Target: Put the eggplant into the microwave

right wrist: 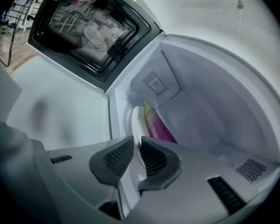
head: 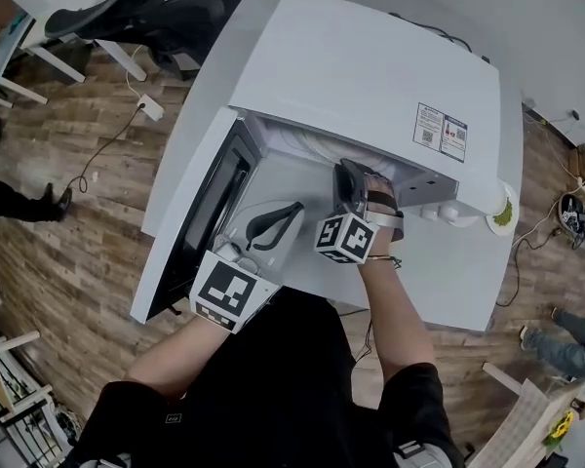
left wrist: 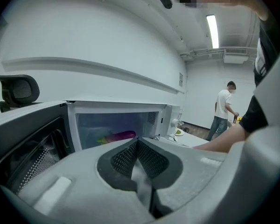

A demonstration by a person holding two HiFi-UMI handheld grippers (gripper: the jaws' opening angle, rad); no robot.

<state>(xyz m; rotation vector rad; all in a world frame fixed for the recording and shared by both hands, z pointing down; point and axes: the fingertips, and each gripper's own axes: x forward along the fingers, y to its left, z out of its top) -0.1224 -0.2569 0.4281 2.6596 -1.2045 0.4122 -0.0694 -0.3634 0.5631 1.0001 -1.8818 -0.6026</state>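
Note:
The purple eggplant (right wrist: 158,127) with its green stalk lies inside the white microwave (head: 370,66), on the glass turntable (right wrist: 132,120); it also shows in the left gripper view, eggplant (left wrist: 119,136). The microwave door (head: 200,217) stands swung open to the left. My right gripper (head: 351,178) is at the mouth of the cavity, just short of the eggplant; in its own view the right gripper (right wrist: 137,143) has a narrow gap between the pads and nothing in it. My left gripper (head: 278,220) hovers by the open door, and the left gripper (left wrist: 137,141) shows its pads together, empty.
A small plate with green food (head: 500,210) sits on the white table to the right of the microwave. A black office chair (head: 127,8) stands behind the table. A person (left wrist: 222,108) stands far off in the room; other people's feet (head: 24,203) are on the wooden floor.

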